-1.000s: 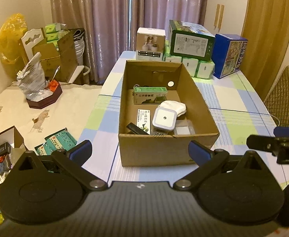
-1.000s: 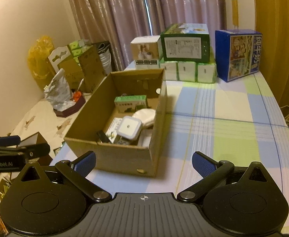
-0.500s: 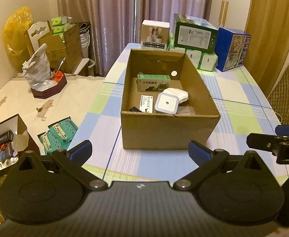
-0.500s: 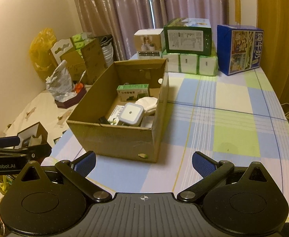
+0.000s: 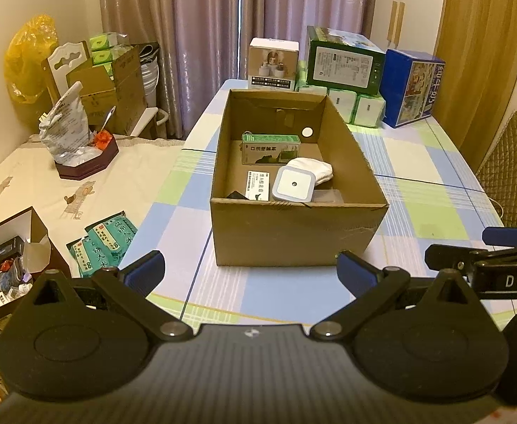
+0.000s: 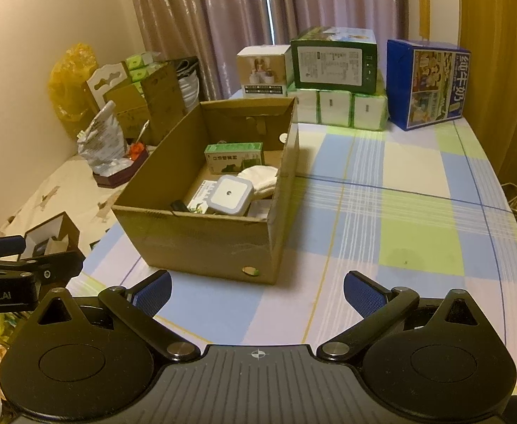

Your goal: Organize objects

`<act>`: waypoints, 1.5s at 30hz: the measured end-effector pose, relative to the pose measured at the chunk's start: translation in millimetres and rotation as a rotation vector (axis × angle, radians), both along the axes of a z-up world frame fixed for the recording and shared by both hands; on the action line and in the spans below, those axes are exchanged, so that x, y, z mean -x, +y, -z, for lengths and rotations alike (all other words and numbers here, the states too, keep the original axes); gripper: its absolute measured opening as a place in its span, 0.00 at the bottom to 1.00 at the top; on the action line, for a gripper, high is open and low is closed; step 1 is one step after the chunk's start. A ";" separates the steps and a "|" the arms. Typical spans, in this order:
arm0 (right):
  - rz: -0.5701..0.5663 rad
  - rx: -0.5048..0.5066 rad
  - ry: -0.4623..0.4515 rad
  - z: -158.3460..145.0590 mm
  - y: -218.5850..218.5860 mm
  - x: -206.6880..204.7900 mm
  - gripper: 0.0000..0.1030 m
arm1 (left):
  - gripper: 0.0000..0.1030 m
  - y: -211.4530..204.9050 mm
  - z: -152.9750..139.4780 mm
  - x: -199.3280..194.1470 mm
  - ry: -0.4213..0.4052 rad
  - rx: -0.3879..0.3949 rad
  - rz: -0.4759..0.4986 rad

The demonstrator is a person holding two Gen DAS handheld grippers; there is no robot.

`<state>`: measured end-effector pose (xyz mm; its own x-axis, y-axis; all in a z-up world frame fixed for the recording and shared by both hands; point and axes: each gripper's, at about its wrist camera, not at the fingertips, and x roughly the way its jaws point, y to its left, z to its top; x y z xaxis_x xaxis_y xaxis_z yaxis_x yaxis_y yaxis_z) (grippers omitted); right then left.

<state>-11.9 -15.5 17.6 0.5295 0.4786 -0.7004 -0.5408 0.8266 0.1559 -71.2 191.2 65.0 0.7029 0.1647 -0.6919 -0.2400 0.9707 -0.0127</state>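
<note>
Both hand-held grippers have pulled back from the cardboard box (image 5: 299,233) since a second ago. We hold the left hand-held gripper (image 5: 249,270) and right hand-held gripper (image 6: 256,293) level, wide open, empty. One box sits on the checked table (image 6: 399,233), holding one square white device (image 5: 293,184) and two green-printed cartons.

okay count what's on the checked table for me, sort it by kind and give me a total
Open cardboard box: 1
Blue carton: 1
Dark green box: 1
White box with a picture: 1
Green and white tissue packs: 3 in view in the front row, more may sit behind
Total: 7, not counting what lies inside the cardboard box.
</note>
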 end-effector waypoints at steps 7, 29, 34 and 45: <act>0.001 -0.002 -0.001 -1.1 -0.4 -0.6 0.98 | 0.99 0.6 1.0 -0.4 0.003 0.000 -0.003; 0.002 -0.002 0.007 0.7 -0.3 0.2 0.98 | 0.99 1.2 4.7 0.0 0.010 0.000 0.001; 0.004 -0.001 0.008 1.4 0.2 1.4 0.98 | 0.99 0.3 5.6 -0.8 0.011 0.003 0.002; 0.003 0.002 0.011 3.1 0.2 1.7 0.98 | 0.99 -0.8 5.3 -2.3 0.002 0.005 -0.003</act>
<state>-13.6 -15.3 14.5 0.5233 0.4759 -0.7069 -0.5367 0.8284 0.1604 -68.9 190.4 59.7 0.7009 0.1633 -0.6943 -0.2430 0.9699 -0.0172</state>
